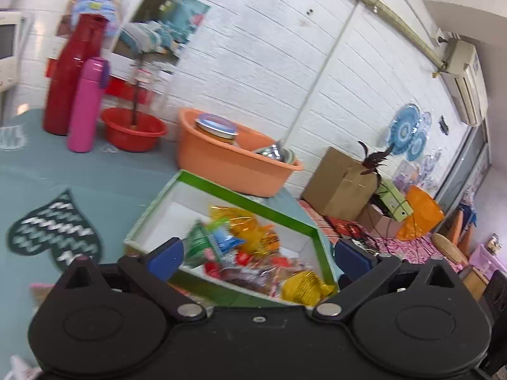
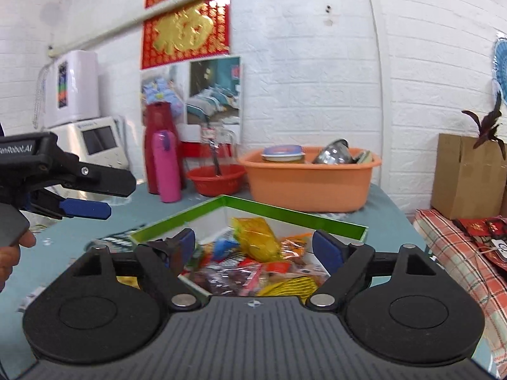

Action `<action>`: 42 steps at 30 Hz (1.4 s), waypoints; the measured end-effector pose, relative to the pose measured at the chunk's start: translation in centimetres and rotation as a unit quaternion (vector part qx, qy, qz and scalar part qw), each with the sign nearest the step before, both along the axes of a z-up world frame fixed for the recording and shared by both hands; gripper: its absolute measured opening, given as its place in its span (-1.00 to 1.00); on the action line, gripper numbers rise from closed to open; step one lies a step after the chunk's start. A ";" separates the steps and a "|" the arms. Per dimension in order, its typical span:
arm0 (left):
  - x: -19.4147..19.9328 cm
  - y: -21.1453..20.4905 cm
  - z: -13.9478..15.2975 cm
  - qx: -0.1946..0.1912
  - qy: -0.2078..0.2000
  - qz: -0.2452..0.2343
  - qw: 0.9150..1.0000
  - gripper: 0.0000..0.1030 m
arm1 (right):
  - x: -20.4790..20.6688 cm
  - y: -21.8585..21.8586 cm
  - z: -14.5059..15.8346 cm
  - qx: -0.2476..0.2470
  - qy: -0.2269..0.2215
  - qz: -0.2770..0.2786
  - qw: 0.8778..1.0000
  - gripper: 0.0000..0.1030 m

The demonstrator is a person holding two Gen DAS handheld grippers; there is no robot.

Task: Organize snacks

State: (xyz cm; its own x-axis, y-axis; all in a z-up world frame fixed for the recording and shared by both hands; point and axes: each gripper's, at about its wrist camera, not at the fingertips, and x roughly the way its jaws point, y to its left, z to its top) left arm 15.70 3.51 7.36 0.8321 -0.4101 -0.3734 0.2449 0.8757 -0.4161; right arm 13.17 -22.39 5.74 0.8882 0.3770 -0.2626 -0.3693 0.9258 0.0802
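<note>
Two black grippers with blue finger pads hover over a teal-covered worktop (image 2: 386, 212). The right gripper (image 2: 258, 248) and left gripper (image 1: 258, 255) are both spread wide, holding nothing. Just beyond their tips sits one white cardboard box with green rim (image 2: 285, 210), filled with a heap of wrapped snacks (image 2: 253, 253) in yellow, orange, red and blue. Farther back stand one orange plastic basin (image 2: 309, 180), one red plastic bowl (image 2: 217, 179), one pink bottle (image 2: 166, 166) and one tall red flask (image 2: 158, 126) against the white brick wall.
</note>
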 end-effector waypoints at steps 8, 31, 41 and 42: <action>-1.7 3.7 -2.2 -0.006 0.043 0.031 0.999 1.00 | -2.3 3.1 -1.0 0.005 0.032 0.073 0.997 1.00; 4.6 4.4 -5.6 -0.008 0.118 0.024 0.993 -0.01 | 2.1 11.8 -4.3 -0.099 0.057 0.148 0.982 -0.04; -6.7 0.1 -5.4 -0.015 0.072 -0.059 0.996 0.13 | -8.5 5.3 -2.6 -0.156 -0.009 0.192 0.969 -0.03; -7.3 -0.5 -6.2 -0.011 0.084 -0.069 0.994 0.20 | -9.6 4.9 -3.2 -0.168 -0.003 0.196 0.966 0.05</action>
State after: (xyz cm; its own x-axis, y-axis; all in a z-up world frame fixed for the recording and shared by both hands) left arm 8.37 3.03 1.14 0.6940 -0.5255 -0.4921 0.2864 0.8287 -0.4809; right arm 3.59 -17.52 2.55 0.6969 0.5787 -0.4236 -0.6958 0.6888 -0.2036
